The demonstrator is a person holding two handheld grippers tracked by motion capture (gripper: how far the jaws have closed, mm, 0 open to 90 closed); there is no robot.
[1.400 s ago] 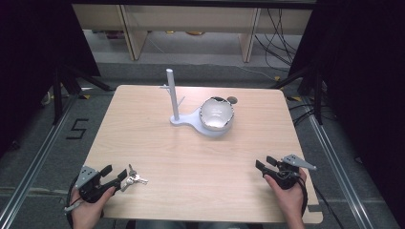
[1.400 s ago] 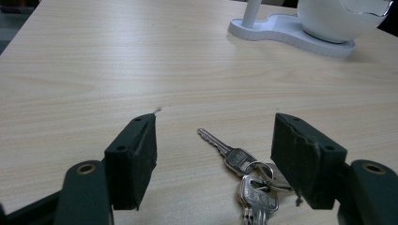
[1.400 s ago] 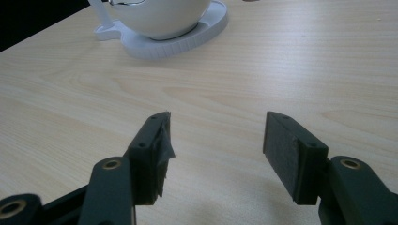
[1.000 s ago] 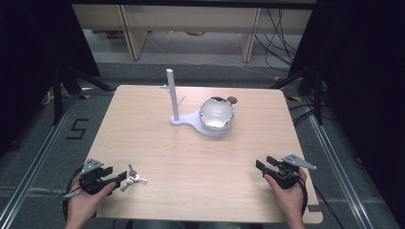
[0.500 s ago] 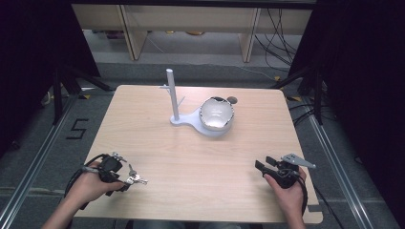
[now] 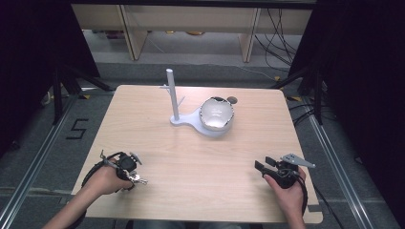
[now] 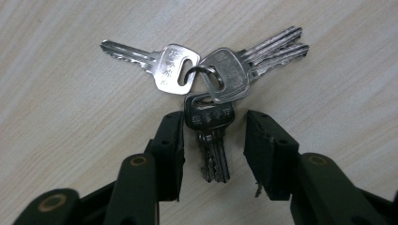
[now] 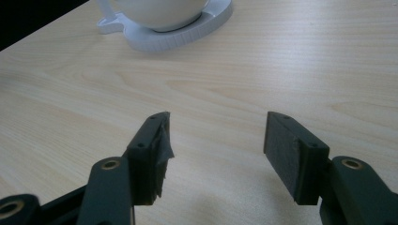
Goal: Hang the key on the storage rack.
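In the high view the left gripper (image 6: 128, 168) and hand (image 6: 107, 179) cover most of the keys (image 6: 138, 180), so there the grip is hard to make out; the person's forearms are cut off at the bottom edge.

In the left gripper view the keys (image 7: 211, 79) lie flat on the tabletop (image 7: 70, 117), joined by one ring. One key points down between the jaws, its head level with the jaw tips. The jaws are about half open and have just been closing. The left jaw looks right against the key head, maybe touching, can't tell; the right jaw has a clear gap. Not clamped yet. The other keys fan out beyond the tips, one to the left, a pair to the upper right.

The right gripper (image 6: 267, 169) sits near the tabletop's right front edge, well apart from the keys. Right gripper view: jaws wide open, nothing between them, bare tabletop (image 8: 281, 70) under them.

Far centre of the tabletop (image 6: 157, 143): a white stand (image 6: 173, 98) with an upright post and side pegs, and a bowl (image 6: 217, 113) on its base. The bowl (image 8: 155, 11) is cut off at the top of the right gripper view. Nothing lies between the grippers and the stand.
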